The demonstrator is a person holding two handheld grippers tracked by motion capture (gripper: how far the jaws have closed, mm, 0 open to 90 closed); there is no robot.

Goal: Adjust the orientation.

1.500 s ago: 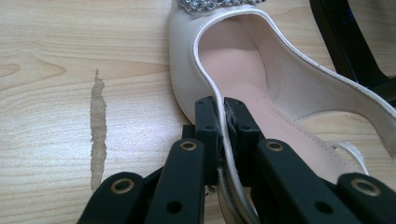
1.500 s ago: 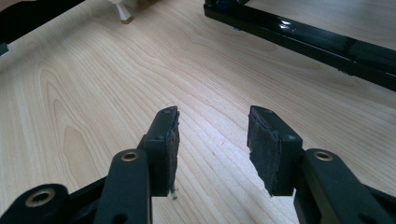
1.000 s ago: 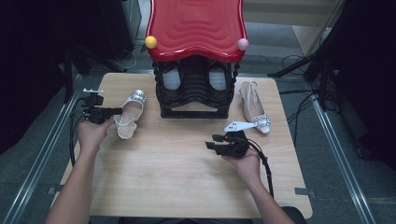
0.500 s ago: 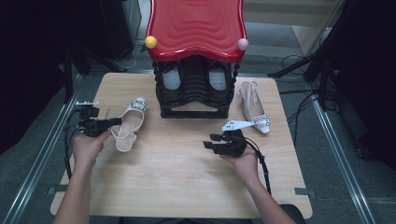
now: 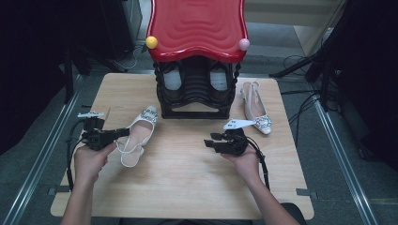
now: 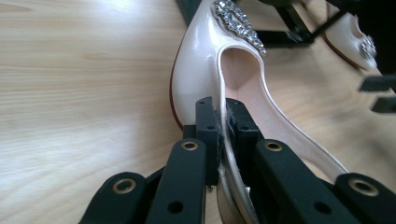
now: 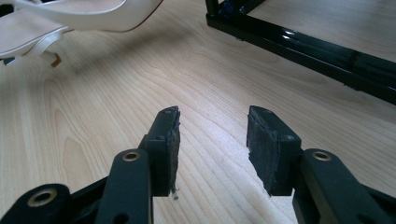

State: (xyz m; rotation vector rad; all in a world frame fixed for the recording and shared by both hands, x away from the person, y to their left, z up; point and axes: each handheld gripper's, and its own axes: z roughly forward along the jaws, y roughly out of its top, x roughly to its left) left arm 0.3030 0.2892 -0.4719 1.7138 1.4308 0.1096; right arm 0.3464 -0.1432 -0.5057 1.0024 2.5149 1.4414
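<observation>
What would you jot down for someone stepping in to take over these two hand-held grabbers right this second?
Left gripper: shut on the side edge of the white shoe, which lies on the table left of the black shoe rack.
Right gripper: open, nothing between its jaws, held over bare wood in front of the rack.
Second white shoe: lying flat on the table right of the rack, untouched.
Done: one shoe gripped.
Left, as a guess: the rack already holds dark shoes, so both white ones probably go there; neither is on it yet.
</observation>
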